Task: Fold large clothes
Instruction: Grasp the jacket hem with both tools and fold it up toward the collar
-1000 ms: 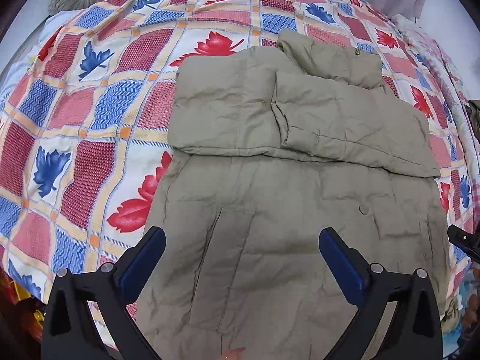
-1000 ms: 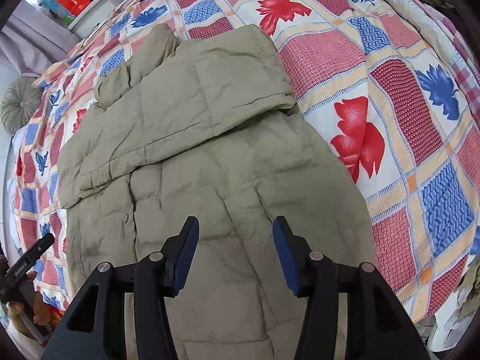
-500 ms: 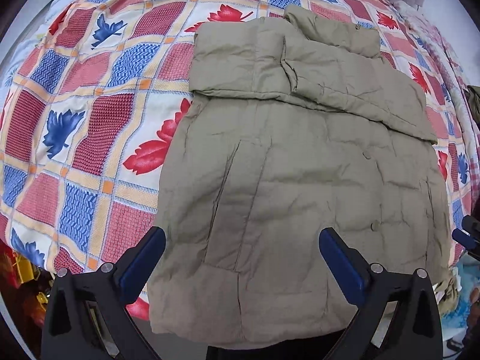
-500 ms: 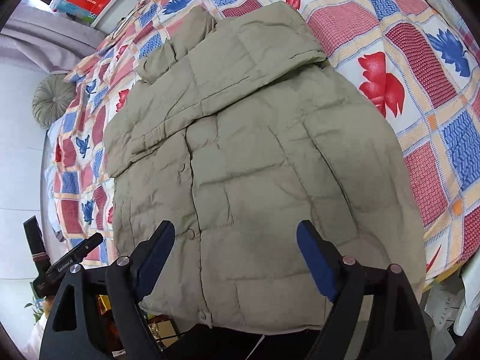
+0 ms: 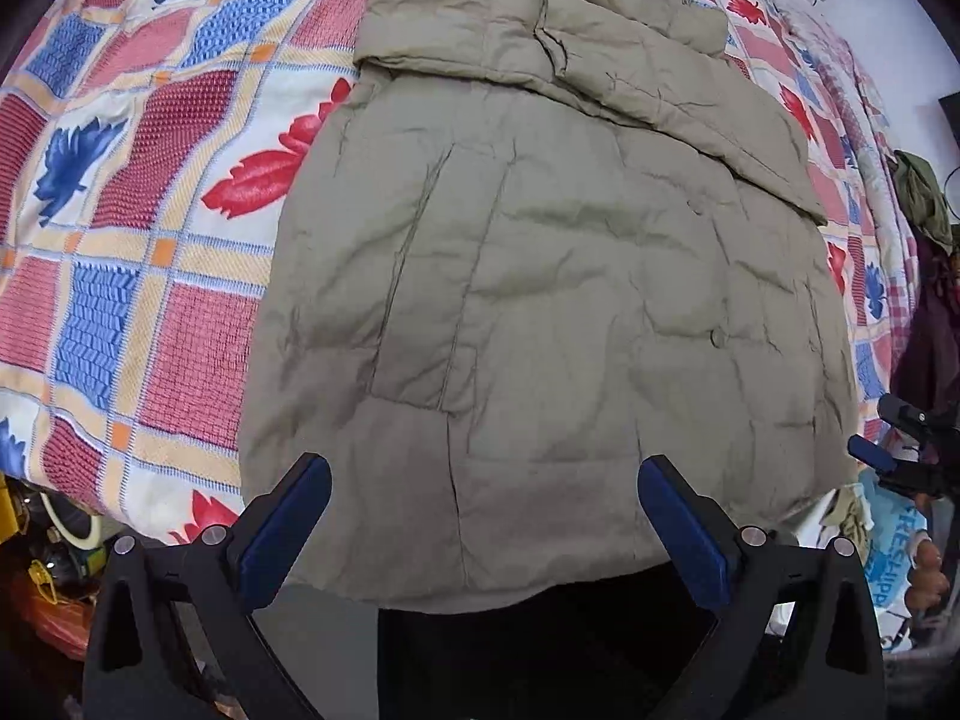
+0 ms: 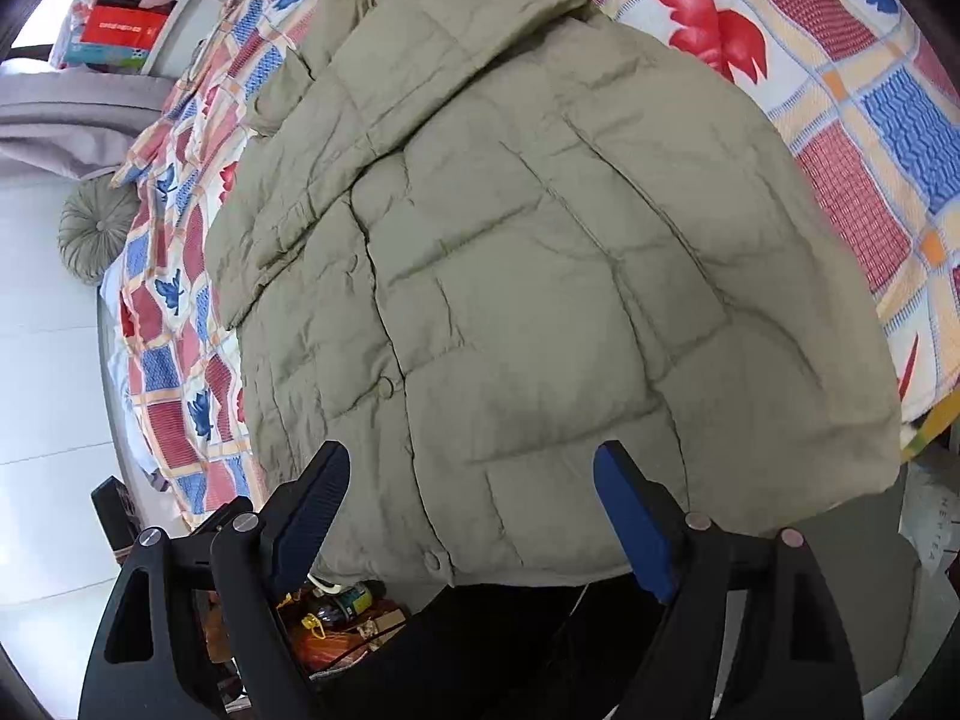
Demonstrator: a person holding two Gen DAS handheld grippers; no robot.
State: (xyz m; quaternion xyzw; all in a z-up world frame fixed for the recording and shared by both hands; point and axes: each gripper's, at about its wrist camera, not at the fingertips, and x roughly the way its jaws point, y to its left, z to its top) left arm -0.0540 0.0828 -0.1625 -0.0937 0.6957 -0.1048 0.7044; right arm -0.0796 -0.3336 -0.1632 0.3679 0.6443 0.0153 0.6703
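Observation:
An olive quilted jacket lies flat on the bed, sleeves folded across its upper part, hem hanging over the near bed edge. It also fills the right wrist view. My left gripper is open and empty, hovering just above the hem. My right gripper is open and empty over the hem near the button line. The right gripper's tip shows at the right edge of the left wrist view.
The bed carries a red, blue and cream patchwork cover. A round green cushion lies at the far end. Clutter sits on the floor below the bed edge. Clothes hang at the right.
Both grippers have pulled back toward the near bed edge, so the whole jacket and its hem now show. The right gripper's jaws have opened wider.

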